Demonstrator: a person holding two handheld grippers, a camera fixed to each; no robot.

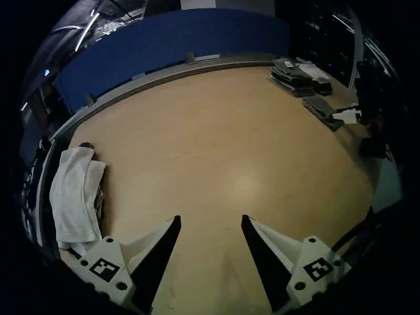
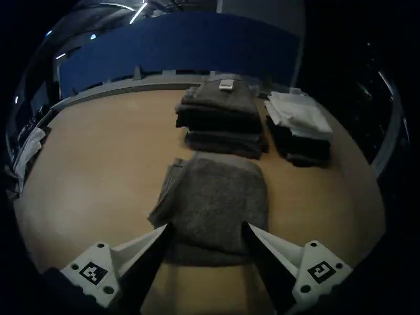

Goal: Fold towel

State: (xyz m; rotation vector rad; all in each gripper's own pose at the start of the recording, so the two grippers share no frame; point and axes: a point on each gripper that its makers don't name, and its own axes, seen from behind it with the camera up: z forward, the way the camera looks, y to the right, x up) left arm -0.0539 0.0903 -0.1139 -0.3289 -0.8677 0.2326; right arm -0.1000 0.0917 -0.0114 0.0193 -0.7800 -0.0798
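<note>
Grey towel point(image 2: 215, 210): folded flat, approx square, w/ a loose layer poking out at its 9 o'clock. Folded towel stack point(image 2: 220, 118) sits just beyond it at 12 o'clock.

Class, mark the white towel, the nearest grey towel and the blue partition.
white towel point(image 1: 73, 194): left gripper view, top layer.
grey towel point(image 2: 218, 202): right gripper view, top face centre.
blue partition point(image 2: 178, 47): right gripper view, mid panel.

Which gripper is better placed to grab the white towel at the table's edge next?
Left, probably. The white towel lies close beside the open left gripper; the right gripper is at the grey towel, far off.
</note>
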